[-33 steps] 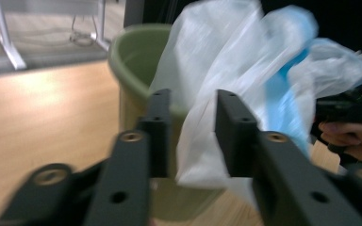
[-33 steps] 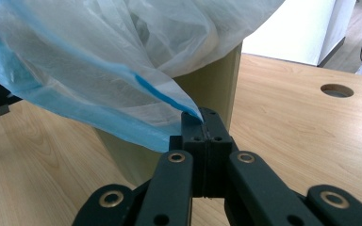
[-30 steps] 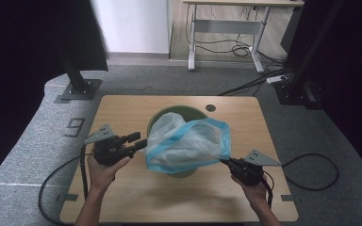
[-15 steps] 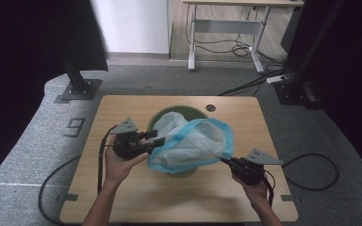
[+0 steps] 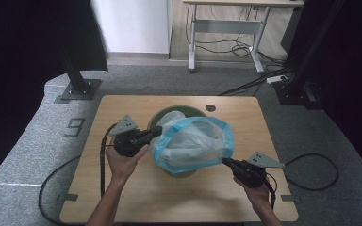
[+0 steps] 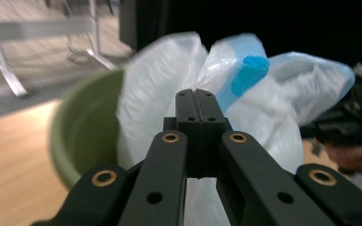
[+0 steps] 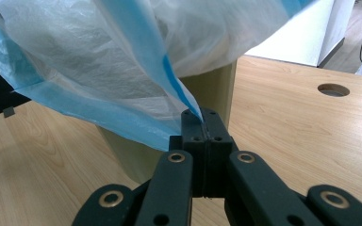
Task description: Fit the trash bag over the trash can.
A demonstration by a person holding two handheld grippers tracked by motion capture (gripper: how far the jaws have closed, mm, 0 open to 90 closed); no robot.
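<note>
From the left, our left tool (image 5: 156,132) has just closed its jaws, now pressed flat together at the bag's (image 5: 193,143) left rim; whether any film is caught between them is hard to make out. The blue-edged bag sits over the green bin (image 5: 175,113) at mid-surface (image 5: 122,197), hiding most of the bin, its mouth stretched left to right and tilted toward us. On the right, our right tool (image 5: 226,161) is clamped on the blue hem.
</note>
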